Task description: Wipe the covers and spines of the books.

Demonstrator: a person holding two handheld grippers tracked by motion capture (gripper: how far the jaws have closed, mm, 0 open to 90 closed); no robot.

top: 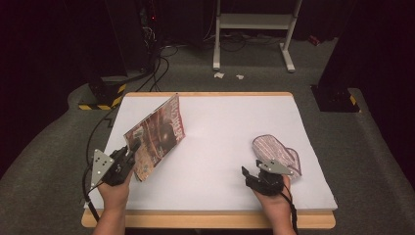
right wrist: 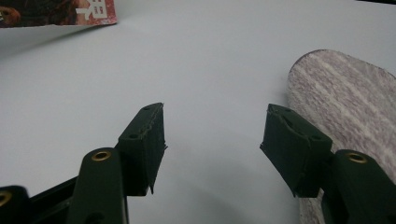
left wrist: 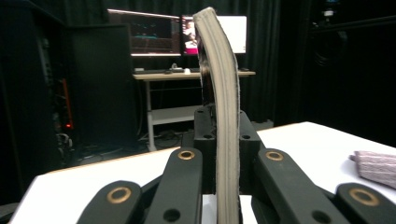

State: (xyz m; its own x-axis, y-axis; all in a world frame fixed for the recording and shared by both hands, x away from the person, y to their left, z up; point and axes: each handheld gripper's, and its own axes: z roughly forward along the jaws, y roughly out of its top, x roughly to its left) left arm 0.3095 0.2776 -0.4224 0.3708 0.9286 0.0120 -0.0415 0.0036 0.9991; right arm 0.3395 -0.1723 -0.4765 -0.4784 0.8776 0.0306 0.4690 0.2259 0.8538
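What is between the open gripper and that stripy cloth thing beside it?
Nothing visible. The right gripper stands open over bare white table, and the striped cloth lies right beside its right-hand jaw. The magazine is far off on the other side, clamped in the left gripper.

Magazine (right wrist: 56, 11) cut off by top edge; cover txt too blurred.

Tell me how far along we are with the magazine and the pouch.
Done: left gripper is shut on the magazine, tilted up off the table. In hand: that lift. Left: right gripper is open and empty beside the striped pouch, which lies flat, ungrasped.
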